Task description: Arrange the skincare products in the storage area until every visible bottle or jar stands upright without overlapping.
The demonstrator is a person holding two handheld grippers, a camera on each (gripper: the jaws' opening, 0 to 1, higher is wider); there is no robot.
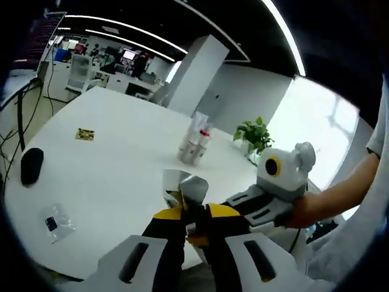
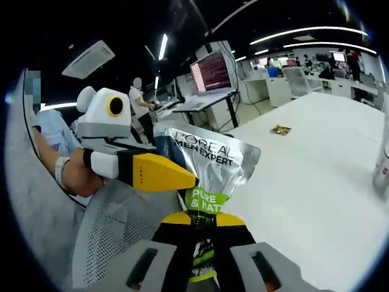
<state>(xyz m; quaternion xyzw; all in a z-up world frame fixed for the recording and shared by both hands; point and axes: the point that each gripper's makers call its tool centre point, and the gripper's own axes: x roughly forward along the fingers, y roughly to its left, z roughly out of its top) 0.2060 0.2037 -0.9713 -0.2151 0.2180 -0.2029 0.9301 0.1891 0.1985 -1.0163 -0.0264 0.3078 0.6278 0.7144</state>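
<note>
Both grippers are holding one silver tube [image 2: 209, 167] up in the air, near the edge of the white table [image 2: 316, 170]. In the right gripper view, the right gripper [image 2: 203, 228] is squeezing the tube's lower end, with the jaws closed tight on it. The left gripper [image 2: 182, 177] is coming in from the side and pinching the tube near its middle. In the left gripper view, the left gripper [image 1: 193, 220] is closed on the tube [image 1: 182, 190] too.

The tube is pointing along the right gripper's jaws — its wide silver part is far from that camera and its narrow printed end is down between the jaws. I cannot tell where its cap is.

It looks like the carrying step. The tube is not yet with the other bottles [image 1: 196, 143], which are standing together well away on the table. Next, one gripper probably needs to let go, and the other needs to carry the tube over and stand it beside them — not touching.
</note>
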